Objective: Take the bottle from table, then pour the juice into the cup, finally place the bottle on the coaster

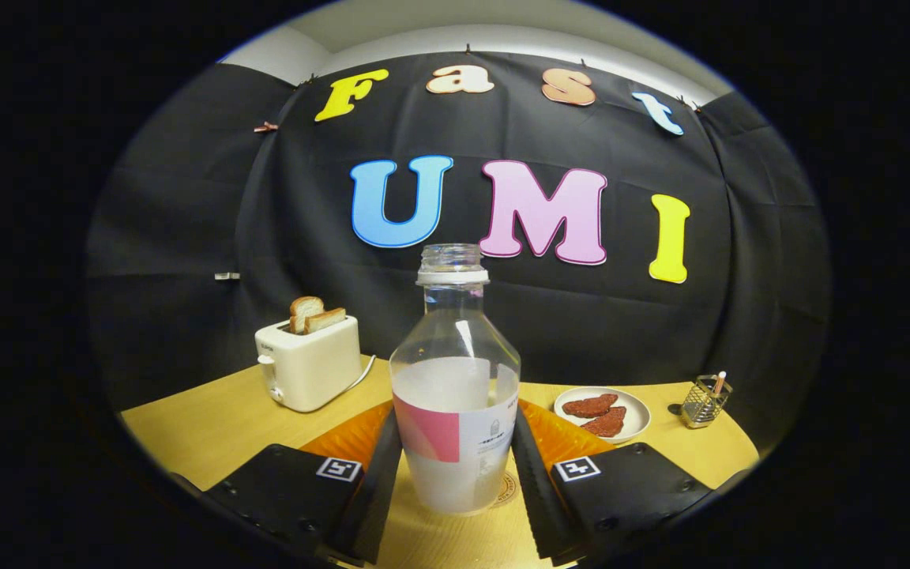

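A clear, uncapped bottle (455, 395) stands upright between my fingers, about half full of a milky liquid, with a pink and white label. My gripper (456, 442) is shut on the bottle: both fingers press its lower sides at label height. A round coaster (507, 488) peeks out from behind the bottle's base on the right, on the wooden table (210, 431). The bottle's base is over or on the coaster; I cannot tell whether it rests there.
A cream toaster (309, 367) with two bread slices stands beyond the left finger, its cord trailing right. Beyond the right finger sit a white plate (635, 407) with two dark red slices and a small wire holder (705, 401).
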### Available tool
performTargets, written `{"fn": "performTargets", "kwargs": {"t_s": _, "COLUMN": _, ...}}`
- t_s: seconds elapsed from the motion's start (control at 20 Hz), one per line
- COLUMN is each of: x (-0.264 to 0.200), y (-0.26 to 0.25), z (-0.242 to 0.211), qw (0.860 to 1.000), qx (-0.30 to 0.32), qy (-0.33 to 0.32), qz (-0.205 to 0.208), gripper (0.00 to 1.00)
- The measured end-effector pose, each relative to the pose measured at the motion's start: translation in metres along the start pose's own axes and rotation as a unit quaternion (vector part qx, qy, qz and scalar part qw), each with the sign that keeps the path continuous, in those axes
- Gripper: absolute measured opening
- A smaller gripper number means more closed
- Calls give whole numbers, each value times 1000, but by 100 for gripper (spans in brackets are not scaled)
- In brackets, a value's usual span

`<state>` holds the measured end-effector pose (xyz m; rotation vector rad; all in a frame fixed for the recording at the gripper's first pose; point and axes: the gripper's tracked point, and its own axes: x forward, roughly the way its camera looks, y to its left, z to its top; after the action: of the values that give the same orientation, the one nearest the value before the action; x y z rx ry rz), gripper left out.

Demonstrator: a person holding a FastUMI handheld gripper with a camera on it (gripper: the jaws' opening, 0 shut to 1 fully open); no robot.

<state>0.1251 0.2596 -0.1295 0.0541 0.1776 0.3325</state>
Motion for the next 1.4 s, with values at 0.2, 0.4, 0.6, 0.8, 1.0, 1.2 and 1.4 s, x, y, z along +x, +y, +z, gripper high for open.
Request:
{"fn": "performTargets", "kwargs": {"t_s": 0.2, "x": 28, "y": -22, "z": -12, "qw": 999, "qx": 3, "qy": -11, "qz": -33, "gripper": 74}}
{"fn": "performTargets", "kwargs": {"t_s": 0.4, "x": 52, "y": -33, "z": -36, "qw": 999, "qx": -6, "qy": -5, "qz": -39, "gripper": 75}}
{"fn": "performTargets", "kwargs": {"t_s": 0.6, "x": 64, "y": -38, "z": -68, "qw": 999, "qx": -4, "qy": 15, "qz": -41, "gripper": 75}}
{"fn": "performTargets", "kwargs": {"t_s": 0.8, "x": 69, "y": -35, "z": -90, "qw": 999, "qx": 0, "qy": 24, "qz": -35, "gripper": 75}}
{"fn": "performTargets", "kwargs": {"t_s": 1.0, "x": 72, "y": -38, "z": -97, "qw": 999, "qx": 1, "qy": 20, "qz": -37, "gripper": 75}}
{"fn": "performTargets", "kwargs": {"t_s": 1.2, "x": 74, "y": -42, "z": -105, "qw": 999, "qx": 1, "qy": 23, "qz": -37, "gripper": 75}}
{"fn": "performTargets", "kwargs": {"t_s": 1.4, "x": 72, "y": -41, "z": -114, "qw": 999, "qx": 2, "qy": 24, "qz": -33, "gripper": 76}}
